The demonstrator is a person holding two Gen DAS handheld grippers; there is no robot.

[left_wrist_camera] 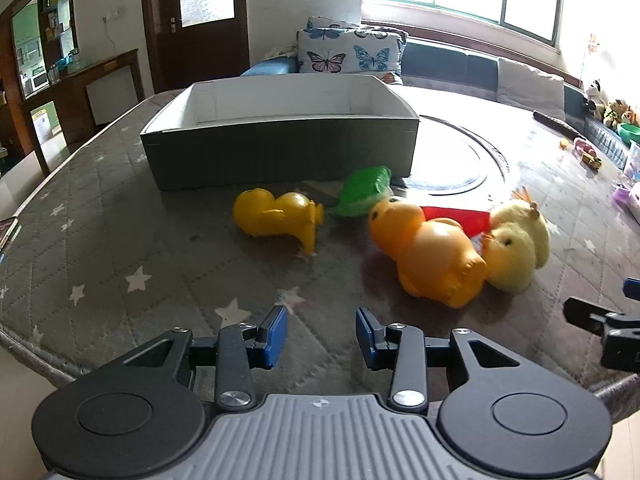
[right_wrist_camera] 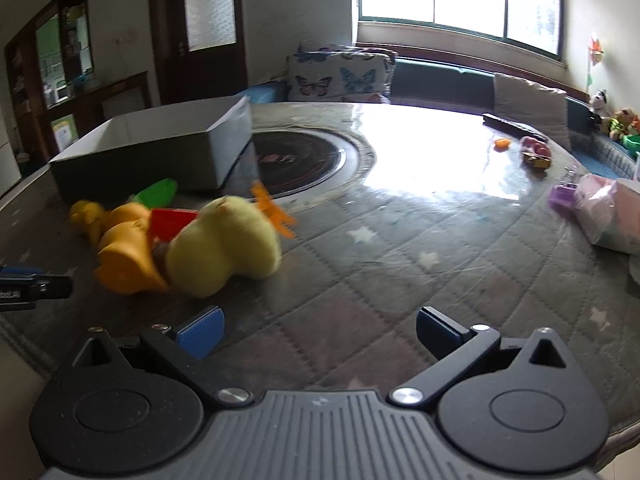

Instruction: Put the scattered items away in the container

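Both claws, left [left_wrist_camera: 321, 334] and right [right_wrist_camera: 318, 332], hang spread and empty near the counter [left_wrist_camera: 120, 248] edge. The toys (two ducks [left_wrist_camera: 276, 216], a plush [left_wrist_camera: 516, 240], green and red bits) lie before the box [left_wrist_camera: 280, 152]. Any pickup needs a claw lowered around one.

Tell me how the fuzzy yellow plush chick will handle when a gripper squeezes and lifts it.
The plush chick looks soft and furry, so it will probably compress between the pads rather than resist. It seems light for its bulk and unlikely to slip, given the fuzzy surface. It lies against the orange plastic duck, so a push would likely nudge that too.
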